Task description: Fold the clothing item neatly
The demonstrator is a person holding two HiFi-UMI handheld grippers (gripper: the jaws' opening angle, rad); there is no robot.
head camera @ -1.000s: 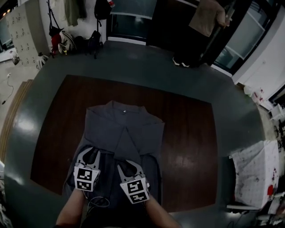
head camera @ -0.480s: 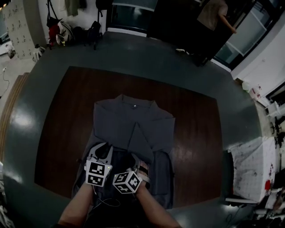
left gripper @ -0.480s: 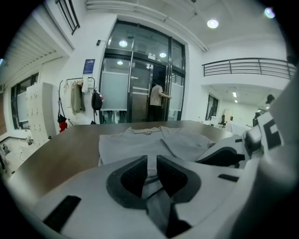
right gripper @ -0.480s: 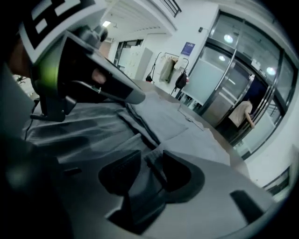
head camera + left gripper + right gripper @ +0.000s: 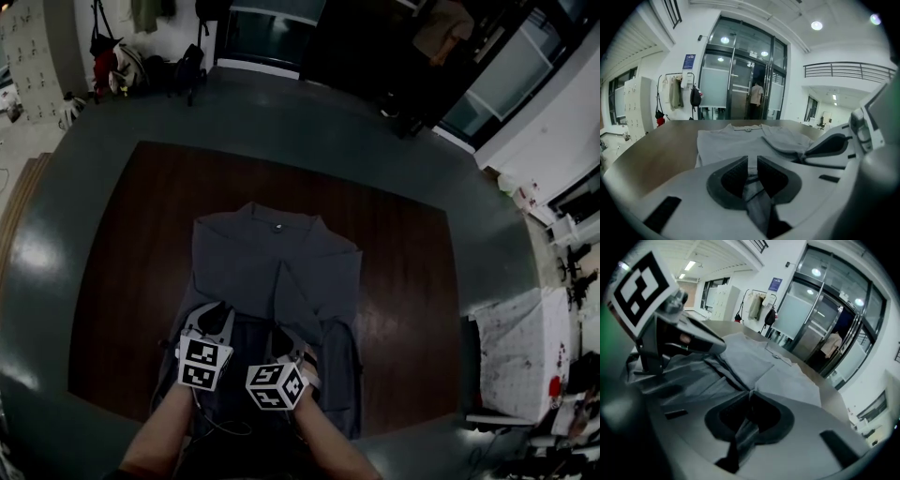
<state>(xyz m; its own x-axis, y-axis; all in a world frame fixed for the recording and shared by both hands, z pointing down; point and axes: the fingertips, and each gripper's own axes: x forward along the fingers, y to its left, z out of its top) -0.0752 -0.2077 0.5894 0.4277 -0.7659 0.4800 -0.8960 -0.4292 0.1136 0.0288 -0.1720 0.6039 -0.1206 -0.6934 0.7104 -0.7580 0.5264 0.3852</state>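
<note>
Lengthwise on the brown table point(image 5: 122, 234) lies a grey shirt point(image 5: 267, 267), its collar point(image 5: 273, 224) at the far end and its hem at the near end, where both grippers meet it; the right side of the shirt is folded in over the middle, its edge running as a slanted line down the front, and the cloth nearer the person sits in darker, looser folds; the left gripper point(image 5: 212, 317) is clenched on the near-left part of the shirt, and in the left gripper view a strip of grey fabric runs up between its pads point(image 5: 738, 172), which press it from both sides with only a thin slit between them; the right gripper point(image 5: 289, 336) sits just beside it to the right, on the near middle of the shirt, its jaws closing with their tips almost meeting and a fold of the same fabric caught between them in the right gripper view; each gripper carries its marker cube point(image 5: 204, 363) on the near side, above the person's bare forearms; well beyond the table's far edge stand glass doors point(image 5: 736, 89) with a person point(image 5: 756, 97) at them, and a coat rack point(image 5: 677, 91) with hanging clothes and bags at the far left.
</note>
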